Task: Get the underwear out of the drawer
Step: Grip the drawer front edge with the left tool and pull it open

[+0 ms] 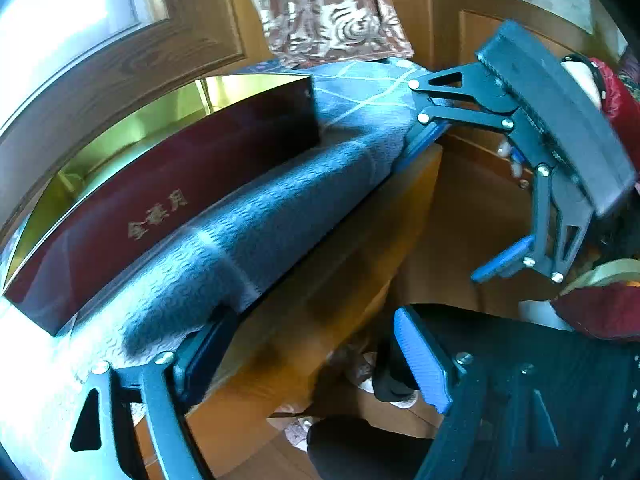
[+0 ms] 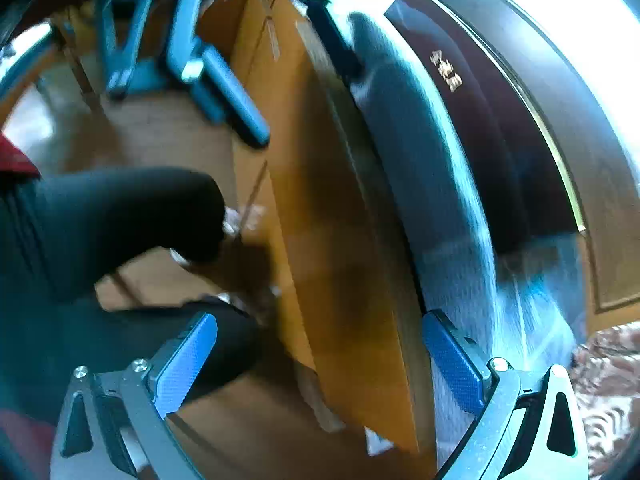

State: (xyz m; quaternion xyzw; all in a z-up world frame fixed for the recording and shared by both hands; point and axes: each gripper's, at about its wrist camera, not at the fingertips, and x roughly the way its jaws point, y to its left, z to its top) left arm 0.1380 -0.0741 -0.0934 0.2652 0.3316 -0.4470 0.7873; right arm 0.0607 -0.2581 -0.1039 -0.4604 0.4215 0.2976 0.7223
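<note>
Textured grey underwear (image 1: pixel 256 216), wooden drawer (image 1: pixel 332 280)

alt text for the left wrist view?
Both open grippers, left and right, straddle the ends of a folded blue-grey textured underwear lying along the front edge of a wooden drawer. A dark red box with gold lettering sits behind it.

Drawer (image 1: pixel 320 248) interior hidden by fabric, right wrist view motion-blurred

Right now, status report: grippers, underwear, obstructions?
Left gripper, right gripper open. Underwear along drawer front, ungripped. Front sits between both jaws; maroon box alongside.
</note>
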